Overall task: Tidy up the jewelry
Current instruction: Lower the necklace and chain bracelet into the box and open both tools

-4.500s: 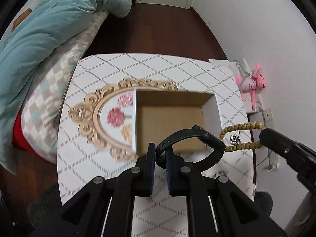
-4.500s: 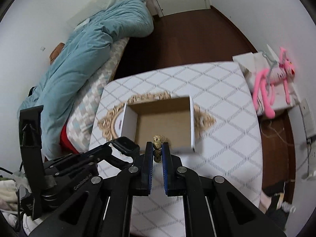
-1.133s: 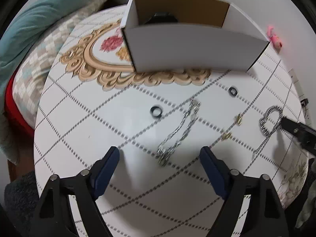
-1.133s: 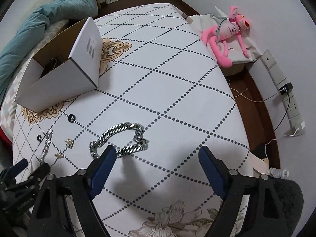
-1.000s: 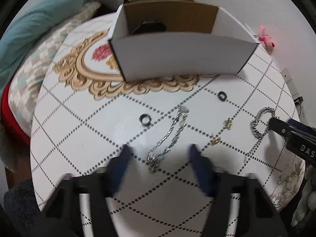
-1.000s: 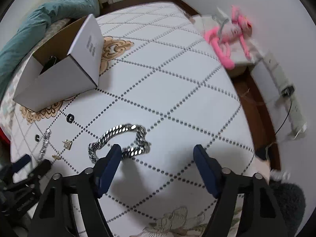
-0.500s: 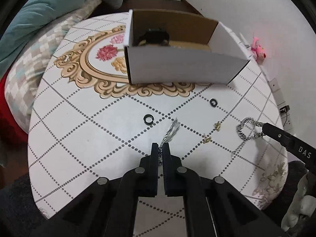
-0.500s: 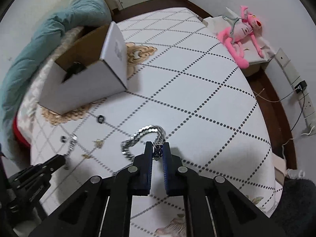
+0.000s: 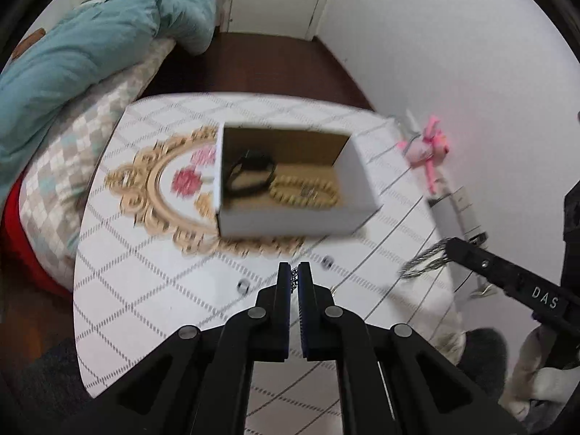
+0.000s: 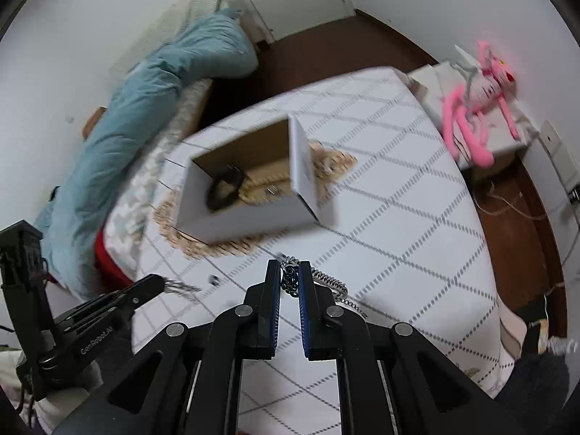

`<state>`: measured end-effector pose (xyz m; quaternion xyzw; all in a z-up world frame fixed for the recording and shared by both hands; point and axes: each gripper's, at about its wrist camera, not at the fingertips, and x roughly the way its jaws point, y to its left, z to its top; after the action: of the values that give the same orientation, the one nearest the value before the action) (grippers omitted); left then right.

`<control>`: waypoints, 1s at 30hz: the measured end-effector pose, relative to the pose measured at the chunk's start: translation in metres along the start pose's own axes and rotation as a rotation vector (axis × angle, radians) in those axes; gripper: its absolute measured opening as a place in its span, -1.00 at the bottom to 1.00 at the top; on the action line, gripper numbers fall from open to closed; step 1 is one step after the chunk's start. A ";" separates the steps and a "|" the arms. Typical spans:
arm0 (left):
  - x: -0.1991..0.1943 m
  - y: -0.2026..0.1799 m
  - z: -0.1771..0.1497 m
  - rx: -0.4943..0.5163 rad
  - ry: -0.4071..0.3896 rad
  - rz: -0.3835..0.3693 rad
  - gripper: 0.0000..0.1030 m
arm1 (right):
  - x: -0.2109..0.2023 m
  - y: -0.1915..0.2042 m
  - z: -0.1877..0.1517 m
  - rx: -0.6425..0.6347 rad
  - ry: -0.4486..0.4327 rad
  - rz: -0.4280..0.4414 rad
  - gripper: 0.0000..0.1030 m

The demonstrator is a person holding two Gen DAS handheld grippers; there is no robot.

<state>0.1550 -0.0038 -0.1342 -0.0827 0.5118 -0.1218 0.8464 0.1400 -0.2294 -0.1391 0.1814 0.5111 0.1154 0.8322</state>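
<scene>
A white cardboard box [image 9: 290, 223] stands on the table and holds a black watch [image 9: 250, 175] and a gold bead bracelet [image 9: 304, 194]; the box also shows in the right wrist view [image 10: 250, 219]. My left gripper [image 9: 294, 277] is shut on a thin silver chain [image 9: 294, 279], lifted above the table; its hanging end shows in the right wrist view [image 10: 179, 285]. My right gripper [image 10: 289, 277] is shut on a thick silver curb bracelet [image 10: 326, 282], also lifted; it shows in the left wrist view [image 9: 427, 259].
Two small dark rings [image 9: 242, 285] [image 9: 327, 261] lie on the patterned tablecloth [image 9: 145, 272] in front of the box. A bed with a teal duvet [image 9: 72, 65] is to the left. A pink plush toy [image 10: 471, 116] sits right of the table.
Both grippers closed on their chains and rose from the table, moving back toward the box. The thin chain and the thick bracelet have left the cloth.
</scene>
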 end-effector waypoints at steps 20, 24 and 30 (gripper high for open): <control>0.084 0.037 0.096 -0.078 0.142 -0.034 -0.97 | 0.091 0.041 0.139 -0.117 0.065 -0.060 -0.81; 0.091 0.040 0.098 -0.096 0.179 -0.019 -0.93 | 0.118 0.040 0.145 -0.142 0.111 -0.087 -0.81; 0.089 0.042 0.104 -0.082 0.191 0.092 -0.60 | 0.147 0.035 0.147 -0.151 0.188 -0.133 -0.68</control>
<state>0.2922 0.0119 -0.1728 -0.0820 0.5977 -0.0690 0.7945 0.3376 -0.1690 -0.1829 0.0724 0.5876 0.1146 0.7977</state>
